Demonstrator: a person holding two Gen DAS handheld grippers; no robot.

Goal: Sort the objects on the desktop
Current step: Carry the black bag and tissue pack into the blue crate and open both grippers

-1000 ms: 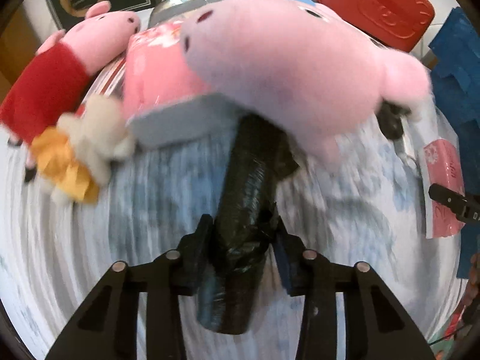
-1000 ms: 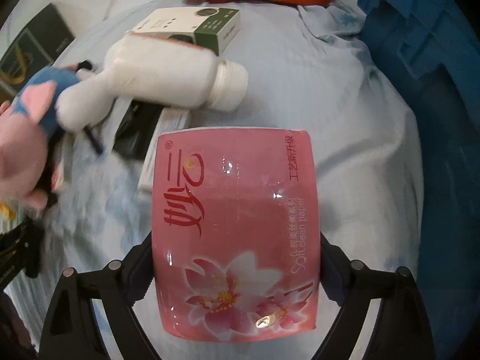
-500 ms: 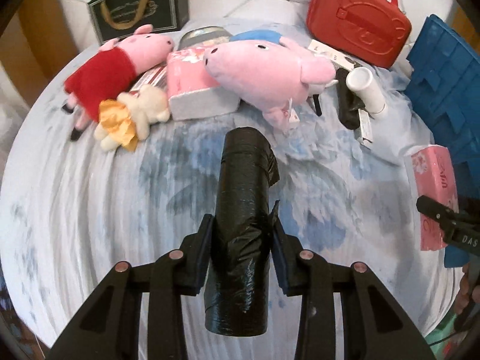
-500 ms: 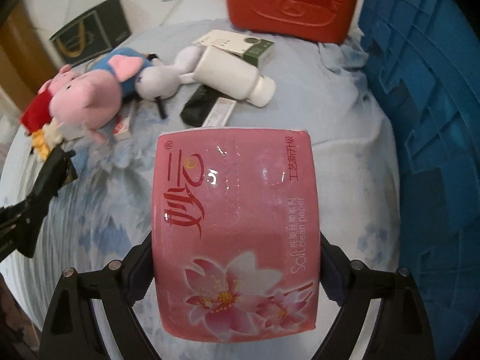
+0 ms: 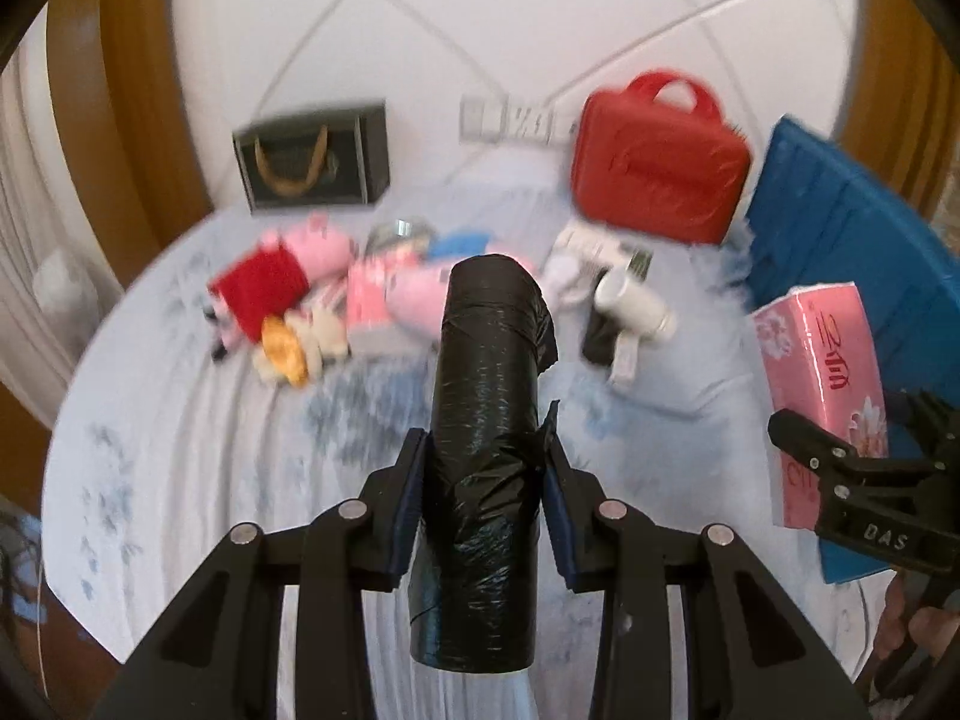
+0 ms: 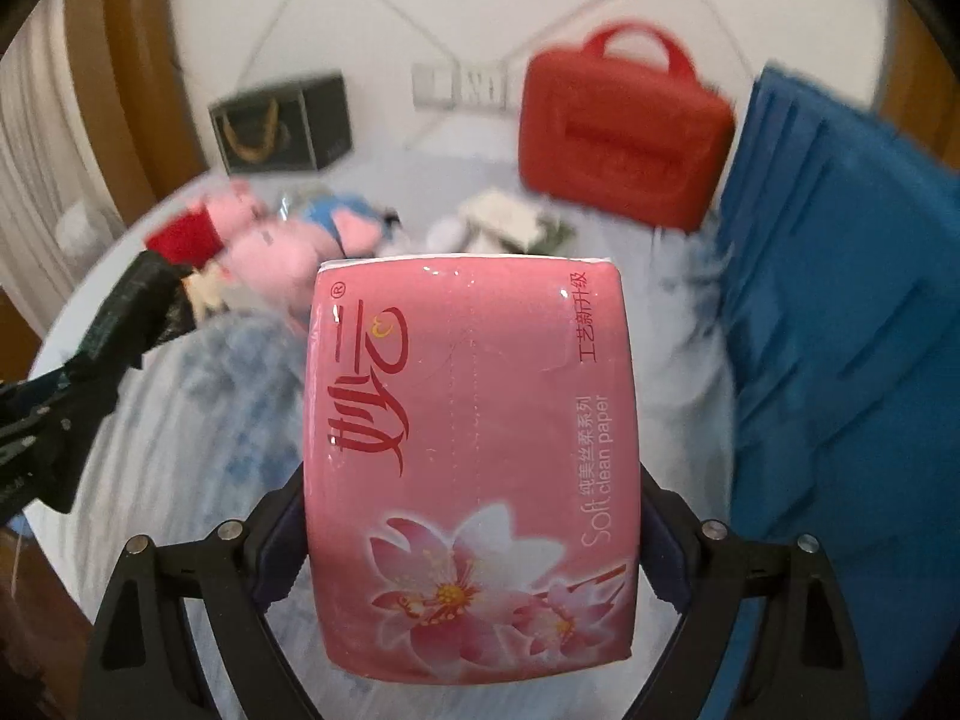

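Note:
My left gripper [image 5: 485, 450] is shut on a roll of black bin bags [image 5: 489, 420], held high above the table and sticking forward between the jaws. My right gripper [image 6: 471, 516] is shut on a pink tissue pack [image 6: 471, 450] with a flower print, also lifted off the table. The same tissue pack [image 5: 822, 384] and right gripper [image 5: 840, 456] show at the right edge of the left wrist view. The bag roll [image 6: 126, 312] appears at the left of the right wrist view.
On the pale blue tablecloth [image 5: 180, 420] lie pink pig plush toys [image 5: 276, 276], a second pink pack [image 5: 372, 294], a white bottle [image 5: 636, 306] and small boxes. A red case [image 5: 660, 174] and dark gift bag [image 5: 312, 156] stand at the back. A blue crate [image 6: 840, 300] sits right.
Both grippers have risen well above the table with their loads still held, so the toys and the red case now look smaller and farther away.

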